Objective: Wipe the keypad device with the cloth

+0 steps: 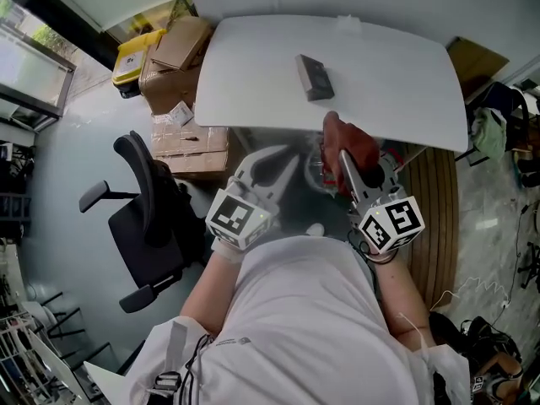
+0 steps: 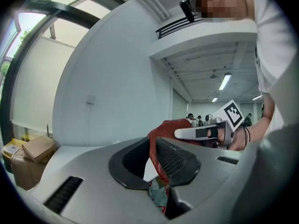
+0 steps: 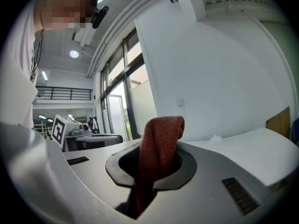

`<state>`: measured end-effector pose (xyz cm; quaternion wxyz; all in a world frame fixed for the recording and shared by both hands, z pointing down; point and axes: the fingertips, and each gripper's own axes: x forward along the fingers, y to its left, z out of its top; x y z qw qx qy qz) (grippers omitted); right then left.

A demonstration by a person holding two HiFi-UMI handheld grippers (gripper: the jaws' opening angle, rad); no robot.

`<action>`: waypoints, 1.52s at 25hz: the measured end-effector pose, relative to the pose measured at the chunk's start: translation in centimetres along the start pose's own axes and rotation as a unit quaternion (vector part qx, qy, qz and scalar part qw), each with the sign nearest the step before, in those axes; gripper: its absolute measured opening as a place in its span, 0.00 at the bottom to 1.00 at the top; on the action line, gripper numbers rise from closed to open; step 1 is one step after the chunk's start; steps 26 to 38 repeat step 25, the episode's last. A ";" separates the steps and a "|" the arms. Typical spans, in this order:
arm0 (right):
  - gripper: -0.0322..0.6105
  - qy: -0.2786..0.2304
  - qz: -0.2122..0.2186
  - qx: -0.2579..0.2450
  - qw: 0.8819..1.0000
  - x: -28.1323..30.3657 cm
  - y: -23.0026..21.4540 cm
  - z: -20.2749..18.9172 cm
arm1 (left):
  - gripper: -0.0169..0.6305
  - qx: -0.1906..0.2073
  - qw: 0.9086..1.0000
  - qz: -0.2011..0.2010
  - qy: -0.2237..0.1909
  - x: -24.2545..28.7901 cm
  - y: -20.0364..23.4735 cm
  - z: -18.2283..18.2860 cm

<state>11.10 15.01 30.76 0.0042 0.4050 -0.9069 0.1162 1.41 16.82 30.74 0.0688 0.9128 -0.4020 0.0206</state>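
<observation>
The keypad device [image 1: 314, 78], a dark grey slab, lies flat near the middle of the white table [image 1: 253, 66]. Both grippers are off the table's near edge, in front of my body and pointing at each other. My right gripper [image 1: 344, 154] is shut on a red-brown cloth [image 1: 353, 137], which stands up out of its jaws [image 3: 159, 148]. My left gripper [image 1: 287, 160] is just left of it, jaws a little apart. In the left gripper view a thin edge of the cloth [image 2: 153, 153] runs down through that gap, and I see floor beside it.
A black office chair [image 1: 148, 218] stands to the left of me. Cardboard boxes [image 1: 181, 57] and a yellow case [image 1: 135, 53] are piled by the table's left end. A brown board [image 1: 439, 201] and clutter lie on the floor at the right.
</observation>
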 end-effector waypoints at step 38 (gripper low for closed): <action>0.13 -0.003 -0.045 -0.010 0.999 1.4 0.2 0.5 | 0.10 0.001 1.000 -0.025 -0.013 -0.9 3.2 0.9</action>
